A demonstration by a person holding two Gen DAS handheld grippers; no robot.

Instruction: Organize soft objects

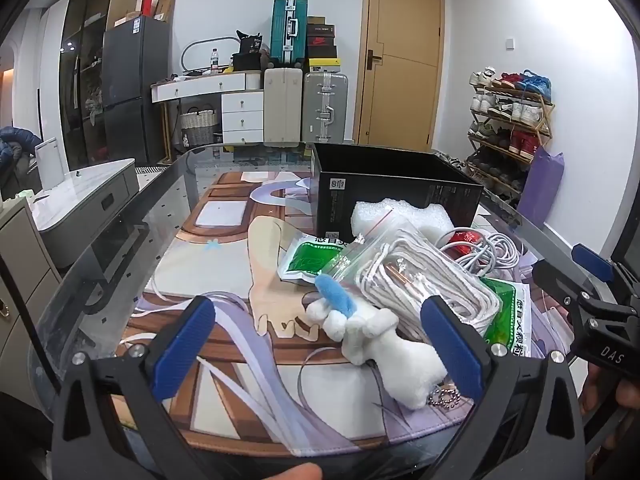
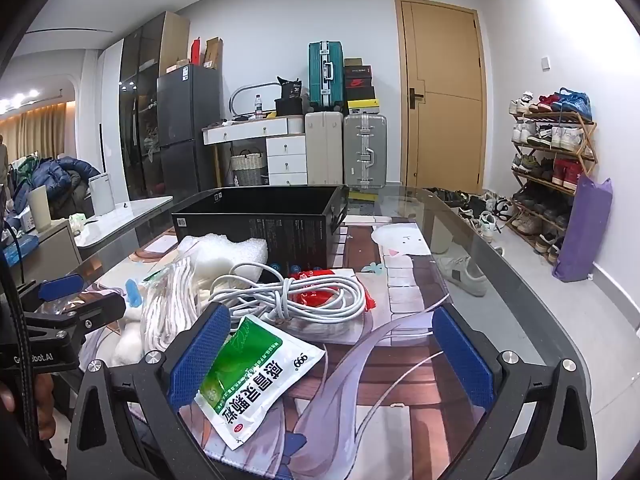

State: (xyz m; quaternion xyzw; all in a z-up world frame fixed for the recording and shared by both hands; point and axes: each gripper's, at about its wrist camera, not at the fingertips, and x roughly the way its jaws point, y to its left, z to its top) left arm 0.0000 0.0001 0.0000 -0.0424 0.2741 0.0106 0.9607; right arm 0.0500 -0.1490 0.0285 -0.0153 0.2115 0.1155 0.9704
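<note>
The left hand-held gripper (image 1: 320, 344) hangs low over the near edge of the surface (image 1: 172, 216) with its blue pads spread wide and nothing between them touching; the white plush toy (image 1: 376, 332) lies just ahead, nearer the right pad, which suggests the spread is there to take the toy's soft body whole rather than pinch a limb; a bead chain (image 1: 444, 394) trails from its near end. The right hand-held gripper (image 2: 332, 356) is likewise spread and empty, with a green-and-white sachet (image 2: 256, 380) lying flat on the printed mat (image 2: 404, 288) beside its left pad, touching or nearly so. Beyond, the loose things are heaped together toward the middle of the surface: a clear bag of coiled white cord (image 1: 424, 276), a knotted white cable (image 2: 288, 292) over a red packet (image 2: 320, 284), a second green sachet (image 1: 310, 258), and white foam (image 2: 224, 254) against the open black box (image 1: 396, 192); the box stands towards the far edge, mouth up, probably as the place for the soft pieces. By my reading, sorting has barely begun, since the pile is outside the box.
</note>
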